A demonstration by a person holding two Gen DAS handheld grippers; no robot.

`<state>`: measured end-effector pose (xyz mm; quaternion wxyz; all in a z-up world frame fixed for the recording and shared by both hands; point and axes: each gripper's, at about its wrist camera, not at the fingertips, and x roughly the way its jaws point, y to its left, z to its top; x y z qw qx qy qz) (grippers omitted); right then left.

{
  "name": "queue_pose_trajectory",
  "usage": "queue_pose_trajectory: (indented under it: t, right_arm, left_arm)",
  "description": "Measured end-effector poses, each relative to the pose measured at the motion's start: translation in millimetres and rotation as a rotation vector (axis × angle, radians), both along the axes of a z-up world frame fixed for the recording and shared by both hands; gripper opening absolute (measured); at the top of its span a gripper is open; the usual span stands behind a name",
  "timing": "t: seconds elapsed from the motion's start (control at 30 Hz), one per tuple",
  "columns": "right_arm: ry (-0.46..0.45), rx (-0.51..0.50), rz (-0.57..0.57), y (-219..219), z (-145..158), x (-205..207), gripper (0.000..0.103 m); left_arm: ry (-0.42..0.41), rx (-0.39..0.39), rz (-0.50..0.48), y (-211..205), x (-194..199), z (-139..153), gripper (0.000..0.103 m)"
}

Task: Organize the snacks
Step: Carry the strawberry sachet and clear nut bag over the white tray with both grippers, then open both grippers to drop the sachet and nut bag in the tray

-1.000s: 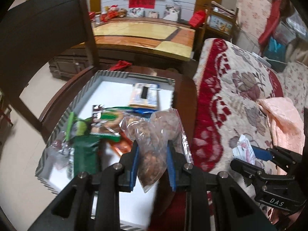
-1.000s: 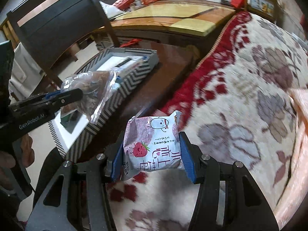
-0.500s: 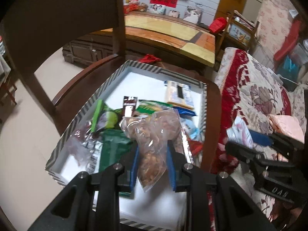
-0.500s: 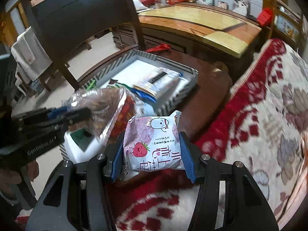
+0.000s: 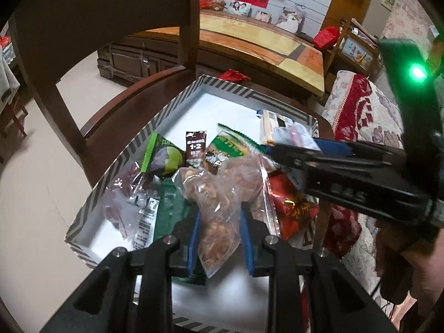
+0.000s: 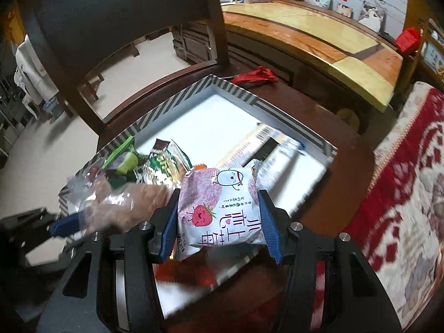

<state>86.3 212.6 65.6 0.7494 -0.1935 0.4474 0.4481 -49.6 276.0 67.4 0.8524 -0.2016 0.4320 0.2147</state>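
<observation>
A: Two packets are in the air at once; the left gripper [image 5: 219, 238] has its blue pads pinched on a clear nut bag [image 5: 216, 202], and the right gripper [image 6: 219, 222] is closed across a strawberry packet [image 6: 220, 208]; both hang over the striped box [image 5: 177, 102] on the dark wooden table [image 6: 319, 105].

B: How do you judge the nut bag will behave?

A: Floppy film with loose contents, I'd say; the grip sits low on the bag, so the nuts bulge above the pads and the upper part leans far into the box over the other snacks; the film looks slick, and a pinch on film alone could slide.

B: And the strawberry one?

A: Light and puffy, probably air-cushioned with something soft inside; the pads press its two side edges, with its printed face towards the camera; a hard squeeze might crush or burst it, so the side seams seem the safest hold.

B: Where is there room?

A: The near left of the box is crowded: a green packet [image 5: 163, 158], a brown sachet [image 5: 195, 148], a red wrapper [image 5: 291, 208]; the far white floor is bare, with a flat pack [image 6: 266, 149] at the far right.
</observation>
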Motion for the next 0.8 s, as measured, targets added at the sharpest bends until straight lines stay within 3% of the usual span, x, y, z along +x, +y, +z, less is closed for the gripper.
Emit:
queue_pose_trajectory:
  t: [0.3, 0.4, 0.47, 0.67, 0.8]
  right_arm:
    - [-0.022, -0.011, 0.022, 33.0, -12.3, 2.2, 0.056]
    - [-0.003, 0.002, 0.026, 33.3, -9.3, 1.2, 0.061]
    - [-0.007, 0.019, 0.021, 30.5, -5.4, -1.3, 0.061]
    - [-0.019, 0.077, -0.007, 8.2, 8.3, -9.4, 0.061]
    - [-0.042, 0.139, -0.047, -19.3, 21.1, -15.9, 0.061]
  left_arm:
    - [0.026, 0.016, 0.010, 0.9, 4.2, -3.4, 0.035]
    - [0.041, 0.029, 0.010, -1.0, 5.5, -4.2, 0.051]
    - [0.024, 0.039, 0.010, -2.1, 4.0, -1.9, 0.066]
    - [-0.016, 0.104, 0.034, -6.8, -2.0, 11.1, 0.084]
    - [-0.009, 0.107, 0.020, -11.9, -3.7, 12.1, 0.086]
